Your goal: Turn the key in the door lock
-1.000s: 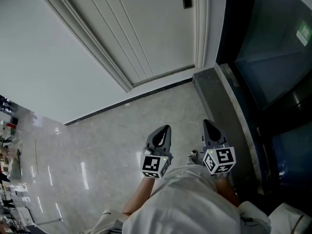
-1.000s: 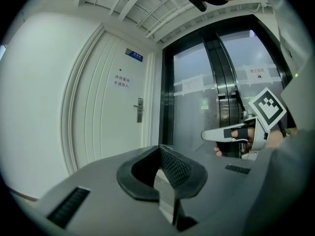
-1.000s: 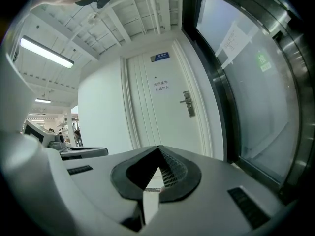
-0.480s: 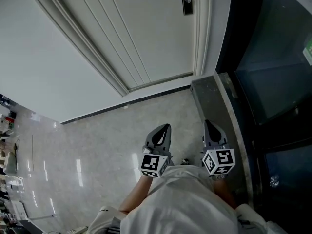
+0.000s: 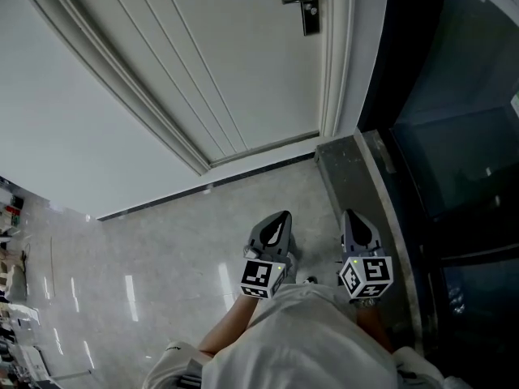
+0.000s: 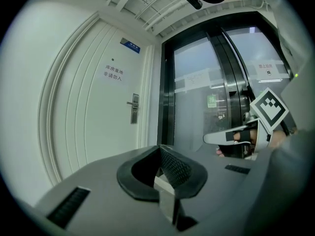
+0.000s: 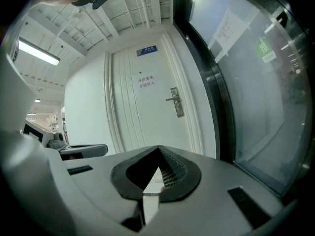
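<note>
The white door stands shut ahead. Its dark lock plate with a lever handle is near the door's right edge, also seen as the lock plate in the left gripper view and the lock plate in the right gripper view. No key can be made out at this distance. My left gripper and right gripper are side by side over the floor, well short of the door and pointing toward it. Both are shut with nothing between the pads: left gripper, right gripper.
A dark-framed glass wall runs along the right, with a grey stone sill at its foot. A plain white wall lies left of the door frame. Polished stone floor stretches to the left. A paper notice hangs on the door.
Both grippers have moved forward together toward the door. The door and lock plate sit a little nearer in the head view. The jaws stayed shut.
</note>
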A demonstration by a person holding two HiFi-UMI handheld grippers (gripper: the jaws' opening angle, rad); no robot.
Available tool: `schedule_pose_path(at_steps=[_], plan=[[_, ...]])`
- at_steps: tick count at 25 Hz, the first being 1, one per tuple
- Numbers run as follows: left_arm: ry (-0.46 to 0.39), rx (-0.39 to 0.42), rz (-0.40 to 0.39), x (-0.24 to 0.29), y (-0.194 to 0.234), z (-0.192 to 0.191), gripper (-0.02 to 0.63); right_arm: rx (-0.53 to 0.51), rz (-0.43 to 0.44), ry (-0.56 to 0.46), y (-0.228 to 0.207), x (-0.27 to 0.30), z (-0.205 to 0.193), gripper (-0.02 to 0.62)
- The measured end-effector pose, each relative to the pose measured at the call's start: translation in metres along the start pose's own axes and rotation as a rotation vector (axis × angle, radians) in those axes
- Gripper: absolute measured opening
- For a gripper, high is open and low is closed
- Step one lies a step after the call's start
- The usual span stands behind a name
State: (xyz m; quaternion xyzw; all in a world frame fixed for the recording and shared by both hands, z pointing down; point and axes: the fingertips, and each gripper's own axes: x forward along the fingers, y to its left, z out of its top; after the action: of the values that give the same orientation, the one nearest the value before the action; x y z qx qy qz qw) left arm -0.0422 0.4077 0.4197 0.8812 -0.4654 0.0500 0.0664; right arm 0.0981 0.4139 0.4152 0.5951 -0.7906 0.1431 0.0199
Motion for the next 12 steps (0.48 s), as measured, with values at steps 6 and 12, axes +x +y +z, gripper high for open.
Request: schedule_pose_path(at_steps=[6, 12], plan=[[-0.040, -0.008, -0.033, 0.055, 0.044, 0.023, 0.008, -0.020, -0.016, 0.007, -0.003, 0.062, 0.020, -0.005], [-0.048, -0.013, -0.071, 0.109, 0.091, 0.039, 0.008, -0.027, -0.064, -0.008, -0.005, 0.119, 0.043, -0.005]])
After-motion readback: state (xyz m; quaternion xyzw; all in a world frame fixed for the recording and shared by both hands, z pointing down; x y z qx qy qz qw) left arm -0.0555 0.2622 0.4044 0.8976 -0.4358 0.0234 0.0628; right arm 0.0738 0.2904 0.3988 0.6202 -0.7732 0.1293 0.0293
